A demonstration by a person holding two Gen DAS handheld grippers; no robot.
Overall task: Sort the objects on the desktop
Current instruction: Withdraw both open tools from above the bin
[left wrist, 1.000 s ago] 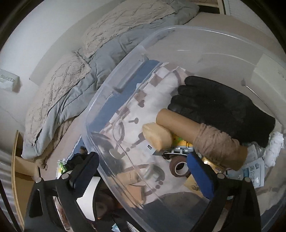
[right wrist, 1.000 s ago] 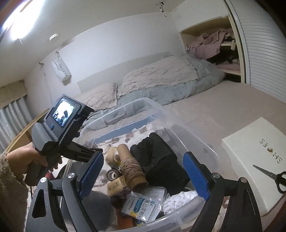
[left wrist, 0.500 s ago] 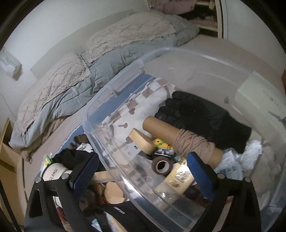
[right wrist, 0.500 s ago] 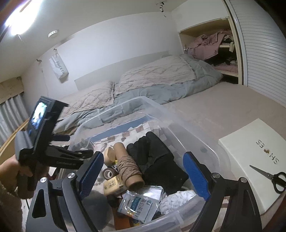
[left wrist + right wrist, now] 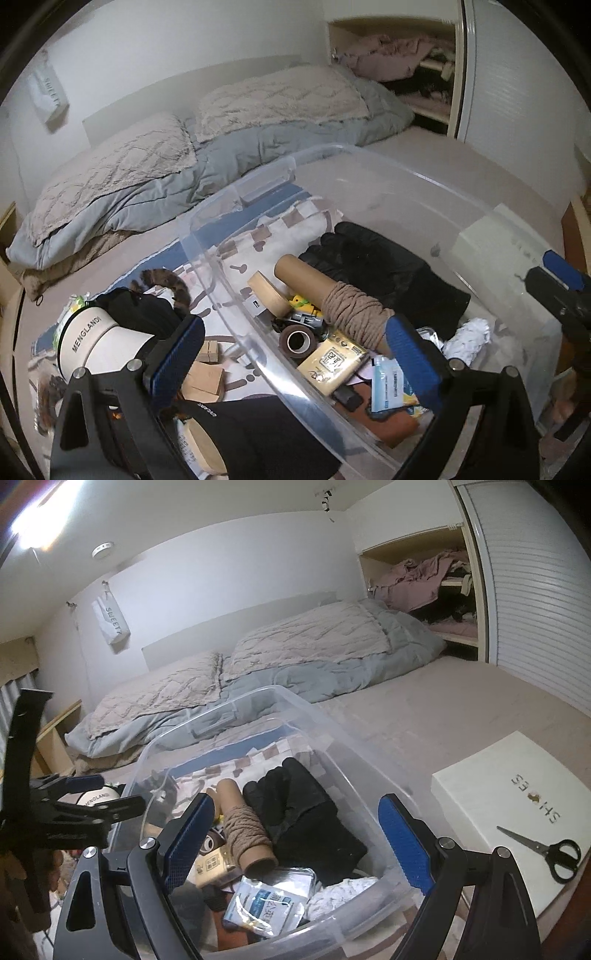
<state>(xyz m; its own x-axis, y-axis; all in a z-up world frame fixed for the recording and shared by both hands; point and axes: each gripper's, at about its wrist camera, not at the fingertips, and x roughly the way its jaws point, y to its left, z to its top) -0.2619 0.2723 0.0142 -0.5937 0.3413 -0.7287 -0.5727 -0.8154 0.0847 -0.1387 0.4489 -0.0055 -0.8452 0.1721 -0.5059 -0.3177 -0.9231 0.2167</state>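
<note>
In the bin: gloves, twine tube.

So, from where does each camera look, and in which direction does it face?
Left wrist: on the left gripper, looking down over the clear plastic storage bin rim towards the bed; its open blue-padded fingers and the right gripper's tip show.
Right wrist: on the right gripper, above the bin's near edge, facing the bed; its open fingers and the left gripper at left show.
Shared: bin, black glove, twine-wrapped cardboard tube.
</note>
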